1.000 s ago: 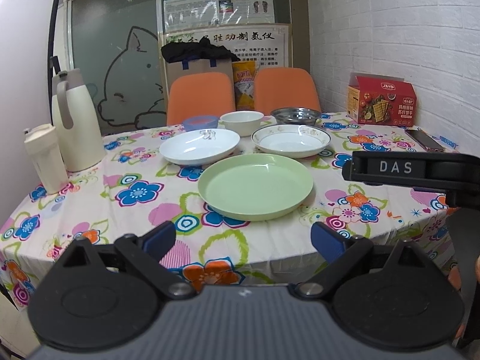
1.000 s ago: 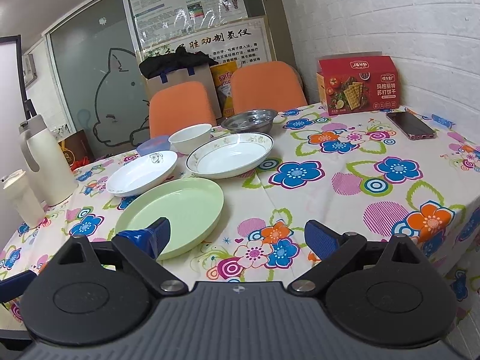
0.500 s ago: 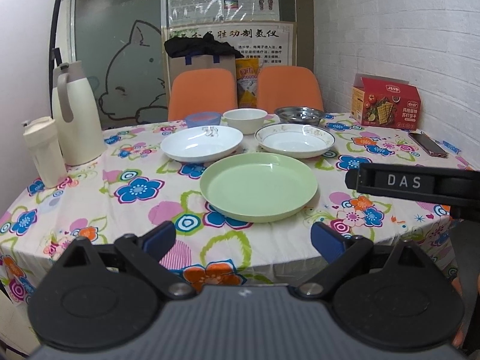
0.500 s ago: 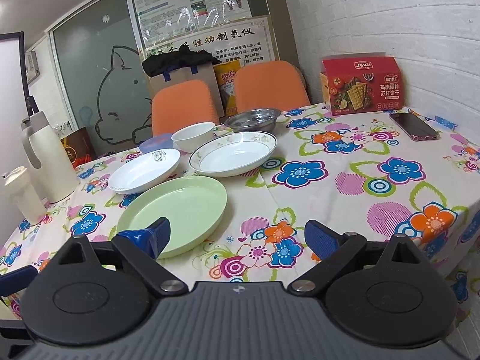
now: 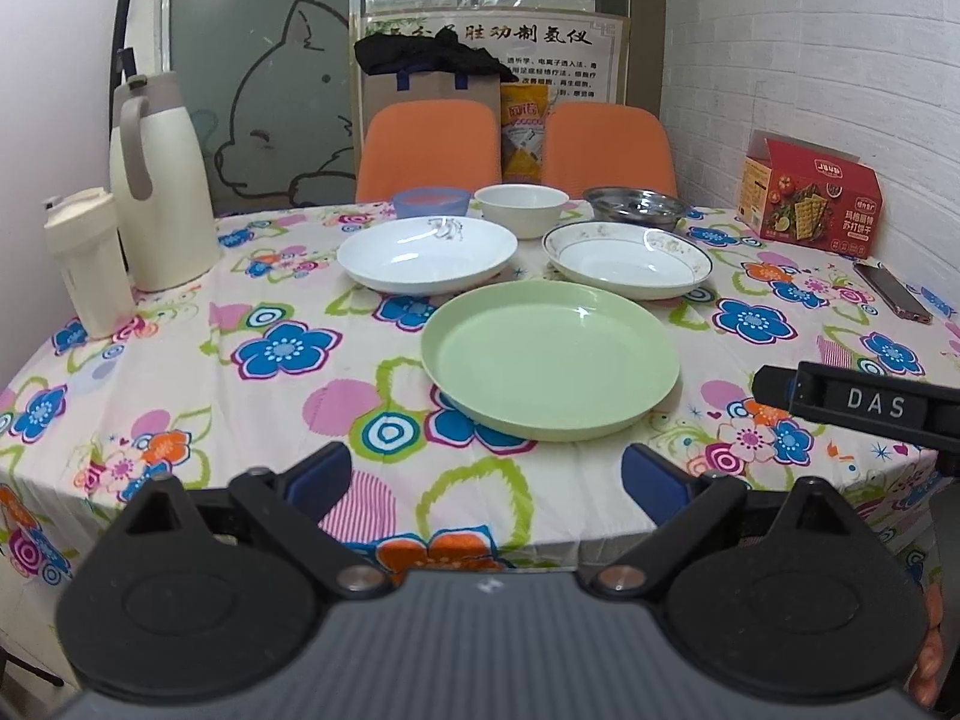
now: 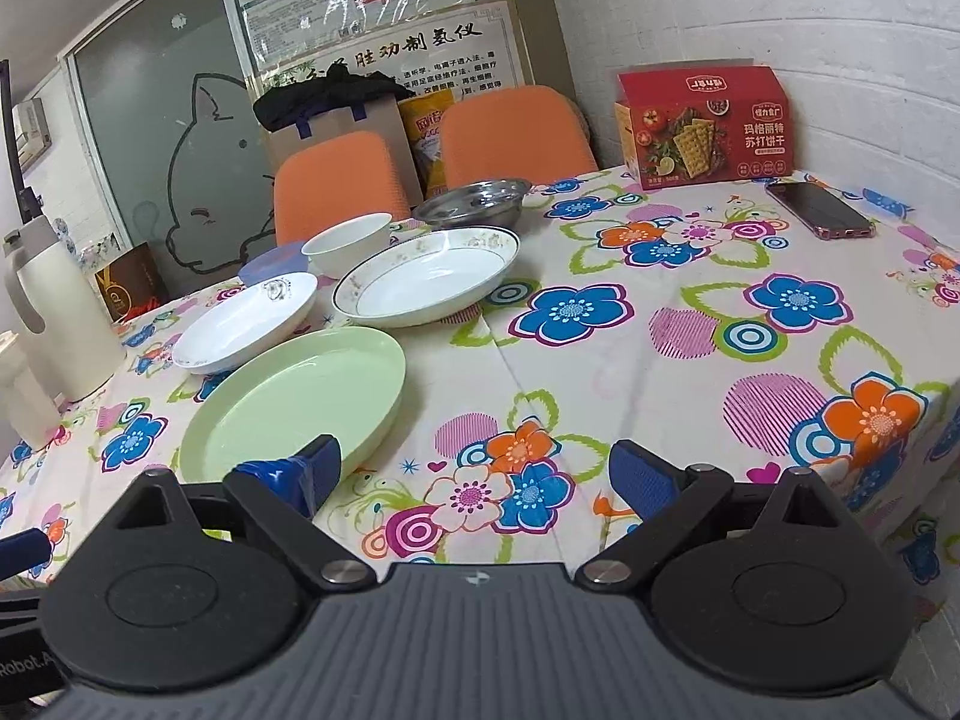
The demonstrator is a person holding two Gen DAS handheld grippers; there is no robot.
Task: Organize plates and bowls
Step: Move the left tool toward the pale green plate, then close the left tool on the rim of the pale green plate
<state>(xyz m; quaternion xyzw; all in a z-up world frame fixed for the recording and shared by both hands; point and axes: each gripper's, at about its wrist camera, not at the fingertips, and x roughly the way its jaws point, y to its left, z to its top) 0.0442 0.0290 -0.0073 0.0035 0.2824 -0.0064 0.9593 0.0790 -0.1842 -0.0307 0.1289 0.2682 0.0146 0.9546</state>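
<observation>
Green plastic, white china and steel crowd the middle of a flowered tablecloth [image 5: 282, 354], where nothing is stacked yet. The green plate [image 5: 549, 357] lies nearest the table's front edge; behind it sit a white plate [image 5: 426, 253] and a gold-rimmed plate [image 5: 627, 258], side by side. Farther back stand a blue bowl [image 5: 431, 201], a white bowl [image 5: 521, 209] and a steel bowl [image 5: 635, 204]. The left gripper [image 5: 486, 474] hovers short of the table edge with its jaws spread wide and empty; the right gripper [image 6: 474, 471] does likewise, its left finger overlapping the green plate's near rim in the right wrist view, though contact cannot be told. The work appears to be at its start. A sound first move would be to pinch one plate by its raised rim, lift it level and lower it onto another, with the other gripper steadying the lower plate. China is slick and could slip from a shallow grip.
</observation>
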